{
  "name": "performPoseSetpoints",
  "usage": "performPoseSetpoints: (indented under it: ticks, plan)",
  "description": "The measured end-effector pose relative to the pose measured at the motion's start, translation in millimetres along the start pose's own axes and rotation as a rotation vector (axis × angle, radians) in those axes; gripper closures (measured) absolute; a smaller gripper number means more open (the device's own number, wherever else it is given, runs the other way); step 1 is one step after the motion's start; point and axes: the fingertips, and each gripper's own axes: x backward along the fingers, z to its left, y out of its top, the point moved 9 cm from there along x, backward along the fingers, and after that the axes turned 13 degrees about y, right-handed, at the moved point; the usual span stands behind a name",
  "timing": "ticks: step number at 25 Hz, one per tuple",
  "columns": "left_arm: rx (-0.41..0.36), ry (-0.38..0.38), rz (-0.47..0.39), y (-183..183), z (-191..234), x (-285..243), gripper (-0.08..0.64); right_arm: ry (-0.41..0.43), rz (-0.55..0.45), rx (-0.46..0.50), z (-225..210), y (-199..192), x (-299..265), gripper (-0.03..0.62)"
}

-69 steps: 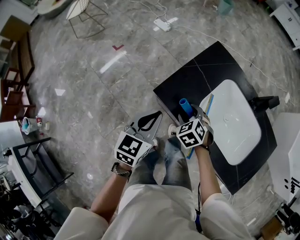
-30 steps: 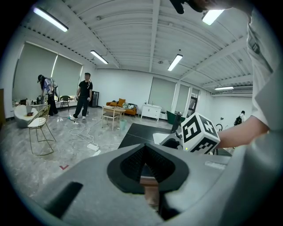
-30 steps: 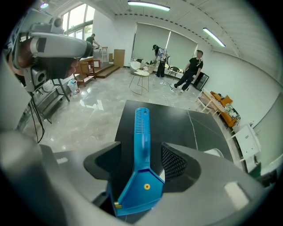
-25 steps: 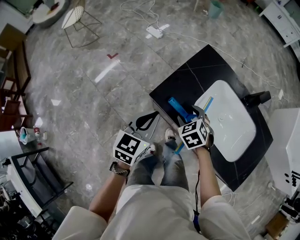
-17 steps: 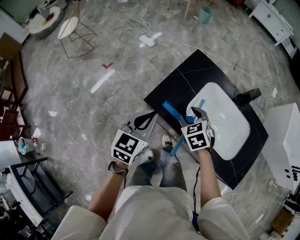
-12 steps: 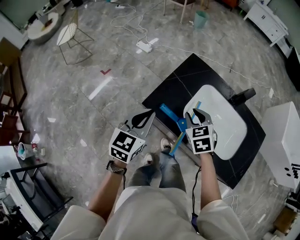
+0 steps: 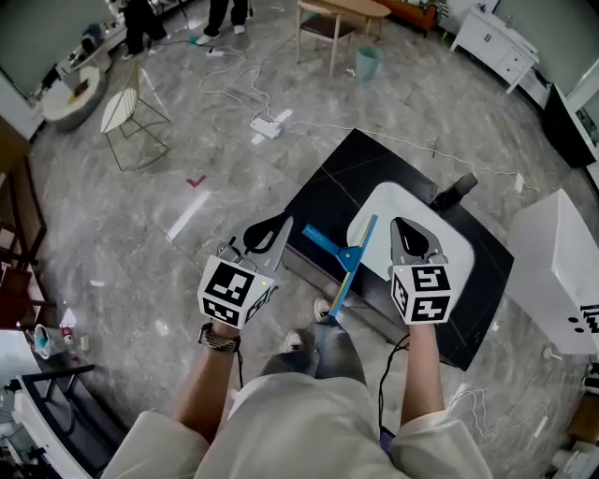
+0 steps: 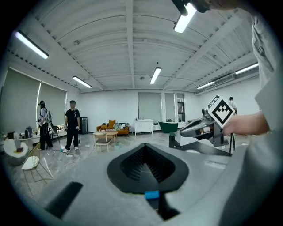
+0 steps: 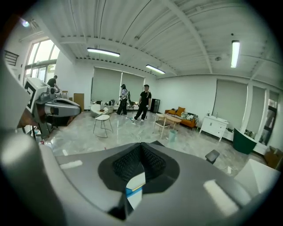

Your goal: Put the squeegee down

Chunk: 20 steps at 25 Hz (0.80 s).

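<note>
The squeegee (image 7: 348, 257), with a blue handle and a long thin blade, lies across the near left edge of the black counter (image 7: 337, 178), beside the white sink (image 7: 379, 201). My right gripper (image 7: 409, 230) hangs above the sink, well clear of the squeegee. Its jaws have just been closing and stand shut with nothing between them. My left gripper (image 7: 270, 234) hovers left of the counter, over the floor, shut and empty. In the left gripper view the right gripper (image 8: 182, 131) shows at the right. The right gripper view shows the left gripper (image 9: 78, 107) at the left.
A black faucet (image 7: 454, 192) stands behind the sink. A white cabinet (image 7: 552, 271) stands to the right. On the marble floor are a power strip (image 7: 267, 126) with cables, a wire chair (image 7: 126, 117), a teal bin (image 7: 368, 61) and a wooden table (image 7: 337, 9). People stand far off.
The right gripper let go of the squeegee, which stays on the counter edge, then closed. Both grippers rose away from it, and the head view tilted up toward the room.
</note>
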Motion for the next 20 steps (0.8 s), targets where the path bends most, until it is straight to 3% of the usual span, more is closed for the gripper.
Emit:
performPoseSetpoints:
  ticks: [8,20]
  plan:
    - [-0.074,-0.028,-0.111,48,-19,20,0.561,-0.038,-0.173,0.021,11,39,73,0.587]
    - [-0.147,-0.061,-0.221,109,-48,58,0.56,-0.06,-0.298,0.075,33,79,156,0.588]
